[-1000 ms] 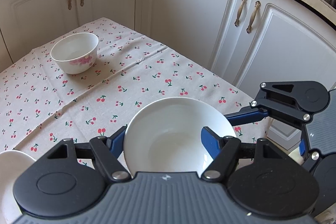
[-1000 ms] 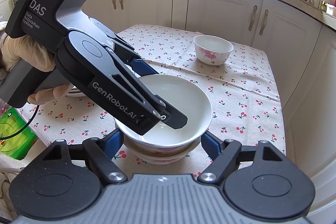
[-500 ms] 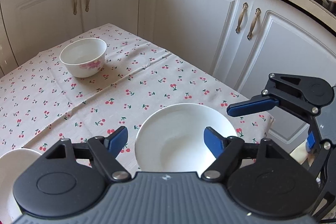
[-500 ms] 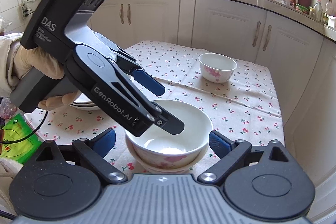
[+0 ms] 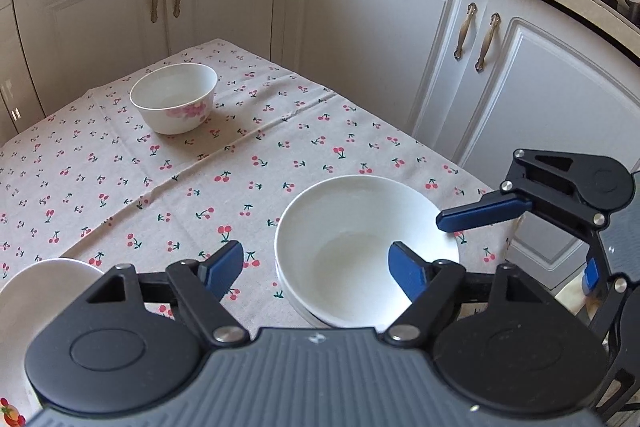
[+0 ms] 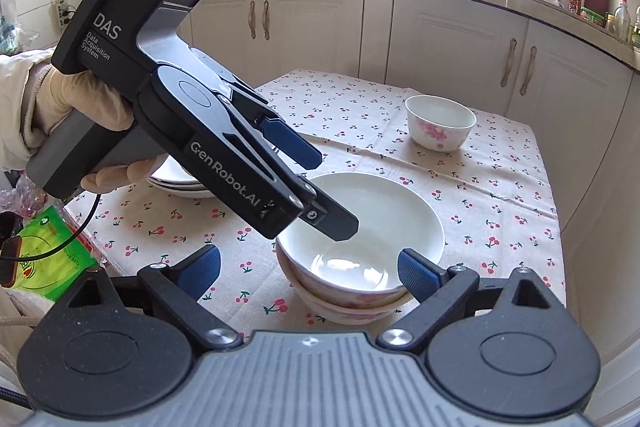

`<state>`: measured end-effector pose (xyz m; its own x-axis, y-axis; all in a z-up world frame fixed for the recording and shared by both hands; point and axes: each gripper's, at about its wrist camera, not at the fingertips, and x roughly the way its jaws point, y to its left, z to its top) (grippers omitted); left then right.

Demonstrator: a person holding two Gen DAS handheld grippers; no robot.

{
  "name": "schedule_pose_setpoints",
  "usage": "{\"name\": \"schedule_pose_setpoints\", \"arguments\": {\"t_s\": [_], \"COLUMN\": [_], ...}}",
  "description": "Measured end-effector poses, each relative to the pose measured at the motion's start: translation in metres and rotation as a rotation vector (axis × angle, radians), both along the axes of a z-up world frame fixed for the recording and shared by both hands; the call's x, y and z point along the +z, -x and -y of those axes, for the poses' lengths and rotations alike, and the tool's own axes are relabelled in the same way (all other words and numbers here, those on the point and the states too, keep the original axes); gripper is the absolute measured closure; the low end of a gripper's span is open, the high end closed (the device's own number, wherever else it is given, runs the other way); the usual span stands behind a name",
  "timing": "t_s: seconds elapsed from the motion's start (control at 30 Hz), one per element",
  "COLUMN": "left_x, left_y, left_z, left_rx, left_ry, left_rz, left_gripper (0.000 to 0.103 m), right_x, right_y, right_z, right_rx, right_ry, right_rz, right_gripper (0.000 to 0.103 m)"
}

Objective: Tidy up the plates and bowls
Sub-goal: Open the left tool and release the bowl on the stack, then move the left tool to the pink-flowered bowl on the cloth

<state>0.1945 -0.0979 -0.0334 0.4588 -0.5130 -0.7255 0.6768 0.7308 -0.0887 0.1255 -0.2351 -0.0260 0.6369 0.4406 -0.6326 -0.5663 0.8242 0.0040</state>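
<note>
Left tongs [image 6: 320,187] spread wide, gripping nothing, poised over stacked bowls [image 6: 360,251], blocking near rim; body reads "DAS", "GenRobot.AI". Right tongs [image 6: 310,267] also wide, bare, straddling stack. Lone bowl [image 6: 440,123] farther back on counter [image 6: 500,195]; plates [image 6: 180,183] behind left tongs.

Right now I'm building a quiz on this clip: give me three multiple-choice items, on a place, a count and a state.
1. Where is the lone bowl? A far end of the table B on the floor C in the sink
2. How many bowls in the near stack? A one B two C four
3. The left gripper is: A shut on a bowl B open, empty C holding a plate

Key: A, it stands near the cabinets; B, two rims show; B, its fingers are apart above the stack.
</note>
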Motion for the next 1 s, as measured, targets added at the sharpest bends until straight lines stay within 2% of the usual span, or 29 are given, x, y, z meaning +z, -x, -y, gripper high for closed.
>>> {"name": "schedule_pose_setpoints", "arguments": {"t_s": [0.07, 0.43, 0.77, 1.0], "left_x": [0.003, 0.013, 0.013, 0.001], "left_y": [-0.002, -0.035, -0.094, -0.138], "left_z": [-0.002, -0.007, -0.004, 0.005], "left_rx": [0.006, 0.046, 0.08, 0.097], "left_ry": [0.007, 0.02, 0.001, -0.014], "left_rz": [0.005, 0.028, 0.032, 0.028], "left_gripper": [0.019, 0.013, 0.013, 0.013], "right_x": [0.004, 0.025, 0.026, 0.023], "right_y": [-0.001, -0.037, -0.098, -0.146], "right_z": [0.002, 0.028, 0.046, 0.055], "right_rx": [-0.008, -0.075, -0.1, -0.076], "right_ry": [0.005, 0.027, 0.081, 0.12], "right_rz": [0.014, 0.062, 0.064, 0.058], "right_gripper": [0.005, 0.0, 0.0, 0.0]}}
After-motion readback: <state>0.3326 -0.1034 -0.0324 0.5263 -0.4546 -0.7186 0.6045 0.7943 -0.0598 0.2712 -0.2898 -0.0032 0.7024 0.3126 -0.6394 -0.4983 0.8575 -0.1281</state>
